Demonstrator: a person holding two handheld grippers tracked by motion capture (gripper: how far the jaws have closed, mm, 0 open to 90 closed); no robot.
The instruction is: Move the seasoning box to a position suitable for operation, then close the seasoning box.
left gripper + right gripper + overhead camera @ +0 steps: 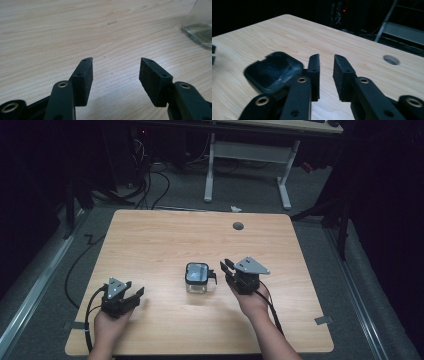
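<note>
Near the table's (150,240) front edge, the left gripper (134,294) is held with jaws spread wide and empty. The right gripper (226,266) is parted narrowly, gripping nothing. Between them a squarish glass jar (197,278) stands upright, lid (273,71) upward, centrally placed.

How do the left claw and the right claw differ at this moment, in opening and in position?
The left claw has its jaws spread wide, while the right claw has only a narrow gap between its jaws. The left claw sits farther from the glass jar, pointing toward it, while the right claw is close beside the jar's black lid. Both are empty and are held low over the wooden table.
</note>
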